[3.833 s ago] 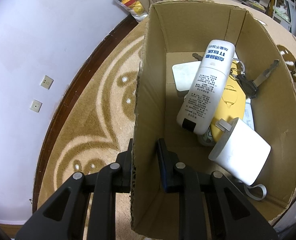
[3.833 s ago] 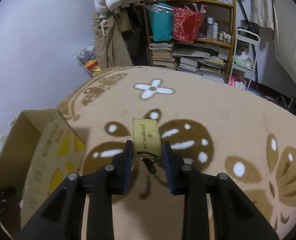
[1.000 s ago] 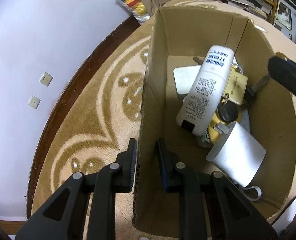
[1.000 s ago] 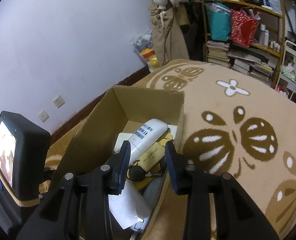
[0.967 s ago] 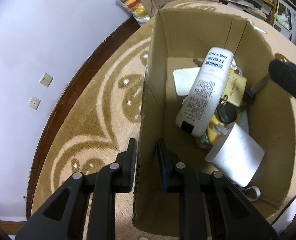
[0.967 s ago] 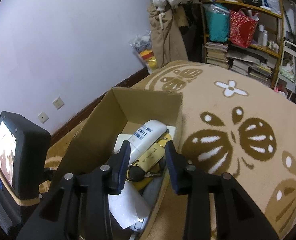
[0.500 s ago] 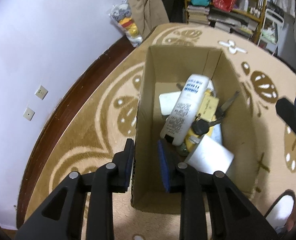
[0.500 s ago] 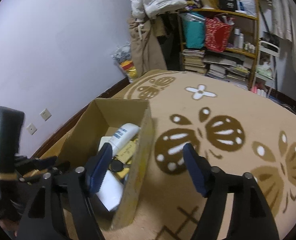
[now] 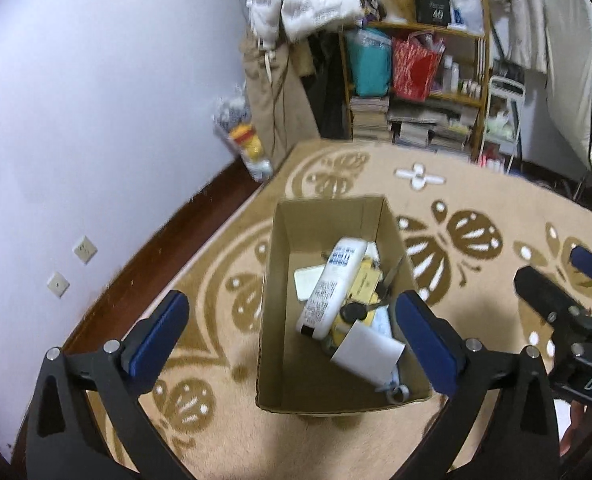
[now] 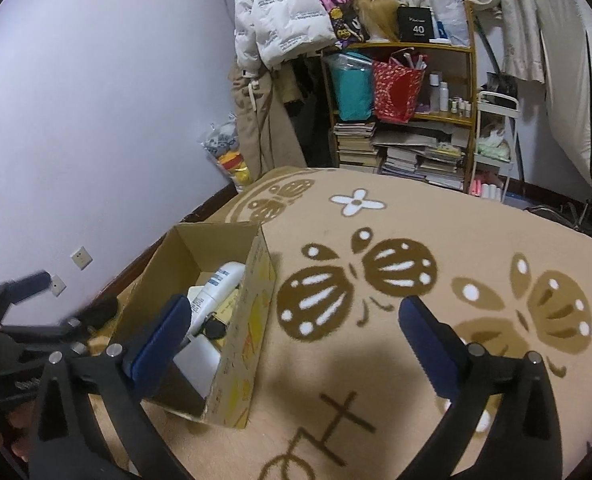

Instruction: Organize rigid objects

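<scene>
Hovering, left tool [image 9: 292, 328] above box [image 9: 272, 280]

Matt cardboard box [image 9: 274, 280]; glossy plastic bottle [image 9: 331, 288]; fuzzy woven rug [image 10: 395, 216]

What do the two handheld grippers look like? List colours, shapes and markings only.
Both match. The left gripper has black, angular plastic fingers with triangular cut-outs, silver round pivot screws and blue pads on the inner faces. The right gripper is built the same; its black body in the left wrist view carries white letters "DAS", cut off at the edge. No cables show.
</scene>
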